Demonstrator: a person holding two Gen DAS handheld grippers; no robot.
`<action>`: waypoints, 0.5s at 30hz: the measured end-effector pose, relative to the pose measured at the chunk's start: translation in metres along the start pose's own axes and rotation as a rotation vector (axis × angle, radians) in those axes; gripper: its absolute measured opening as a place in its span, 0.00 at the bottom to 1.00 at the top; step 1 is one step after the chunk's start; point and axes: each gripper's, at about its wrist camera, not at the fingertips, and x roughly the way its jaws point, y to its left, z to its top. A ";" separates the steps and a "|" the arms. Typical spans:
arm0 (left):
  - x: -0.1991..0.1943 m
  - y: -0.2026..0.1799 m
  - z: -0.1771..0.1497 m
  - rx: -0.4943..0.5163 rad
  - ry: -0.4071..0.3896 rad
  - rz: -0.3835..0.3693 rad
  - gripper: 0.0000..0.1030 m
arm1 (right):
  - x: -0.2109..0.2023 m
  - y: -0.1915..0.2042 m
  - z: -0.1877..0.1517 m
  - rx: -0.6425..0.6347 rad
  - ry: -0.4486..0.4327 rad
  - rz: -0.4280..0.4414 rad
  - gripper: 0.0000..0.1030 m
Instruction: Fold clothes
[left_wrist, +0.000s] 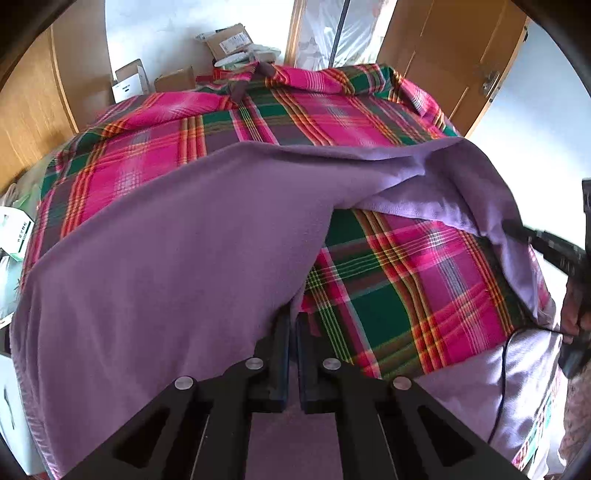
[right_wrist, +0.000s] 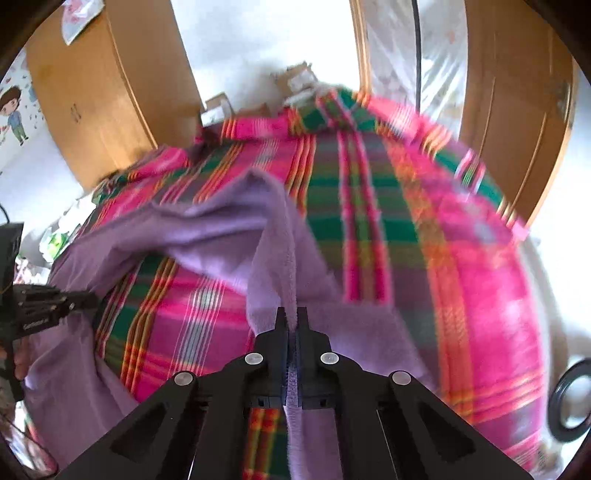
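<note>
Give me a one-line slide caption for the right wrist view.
Right gripper shut on purple fleece cloth, lifting its edge above a plaid bedspread.

No text can be read with certainty; print on the left gripper (right_wrist: 79, 304) and cardboard boxes (left_wrist: 129, 79) is blurred.
</note>
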 end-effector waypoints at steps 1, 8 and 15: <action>-0.003 0.001 -0.001 -0.010 -0.006 -0.012 0.03 | -0.003 -0.003 0.007 -0.003 -0.015 -0.022 0.03; -0.010 0.015 -0.003 -0.072 -0.022 -0.073 0.03 | 0.006 -0.027 0.051 -0.038 -0.043 -0.169 0.03; -0.007 0.022 -0.006 -0.109 -0.018 -0.110 0.03 | 0.051 -0.051 0.079 -0.015 -0.012 -0.291 0.03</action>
